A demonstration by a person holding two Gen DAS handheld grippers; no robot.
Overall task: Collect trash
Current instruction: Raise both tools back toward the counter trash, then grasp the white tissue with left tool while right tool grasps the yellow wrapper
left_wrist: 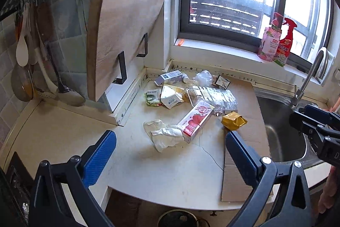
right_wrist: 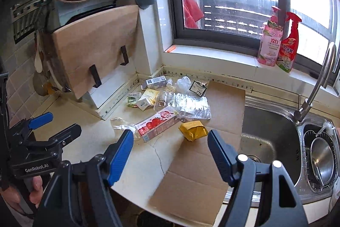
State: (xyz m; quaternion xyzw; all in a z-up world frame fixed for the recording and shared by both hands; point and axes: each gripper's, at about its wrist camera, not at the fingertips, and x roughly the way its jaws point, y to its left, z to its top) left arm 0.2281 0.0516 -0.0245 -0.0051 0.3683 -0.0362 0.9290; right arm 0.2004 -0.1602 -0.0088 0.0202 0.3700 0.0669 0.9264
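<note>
Trash heaped toward the back corner of the counter (left_wrist: pixel 136 163), under the window: red carton (left_wrist: pixel 195 120) nearest the front edge, touching a crumpled white wrapper (left_wrist: pixel 167 137) and clear cup (left_wrist: pixel 153 124) at its near end; gold foil packet (left_wrist: pixel 233 120) just beside, on the cardboard sheet (left_wrist: pixel 244 112); clear plastic packaging (left_wrist: pixel 214 97), small boxes (left_wrist: pixel 170 77) and sachets (left_wrist: pixel 153 98) further back. Left gripper (left_wrist: pixel 171 142) spread to its widest, empty, above the front edge. Right gripper (right_wrist: pixel 170 140) partly open, nothing between the fingers, above the cardboard. Sink (right_wrist: pixel 274 127) along the counter's right edge, tap (right_wrist: pixel 316 86) behind. Cutting board (left_wrist: pixel 125 35) propped in a rack at the back left. Two bottles (right_wrist: pixel 276 42) on the sill.
</note>
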